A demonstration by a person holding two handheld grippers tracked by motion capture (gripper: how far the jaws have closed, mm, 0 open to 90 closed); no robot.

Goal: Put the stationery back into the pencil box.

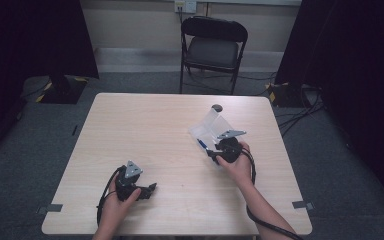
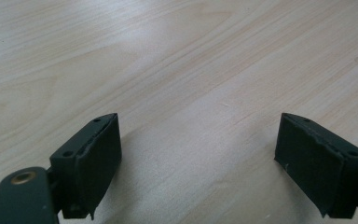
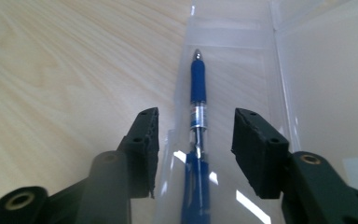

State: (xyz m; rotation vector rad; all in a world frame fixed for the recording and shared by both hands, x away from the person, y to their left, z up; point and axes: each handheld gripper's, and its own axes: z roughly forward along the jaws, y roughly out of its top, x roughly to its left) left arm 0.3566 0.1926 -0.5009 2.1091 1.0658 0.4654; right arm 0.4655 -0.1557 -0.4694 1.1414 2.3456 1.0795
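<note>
With the blue plastic ballpoint pen (image 3: 198, 130) lying in the clear plastic case (image 1: 206, 128), the right gripper (image 3: 196, 140) straddles it with jaws parted, apparently having placed it; next comes withdrawal, while the left gripper (image 2: 198, 158) idles spread over the pale wooden table (image 1: 145, 130).

I see no words, numbers or signs that I can read on anything on this table here.

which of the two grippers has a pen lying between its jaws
The right gripper: a blue pen lies in the clear plastic case between its parted jaws, pads off it. The left gripper has bare wooden table between its jaws.
</note>
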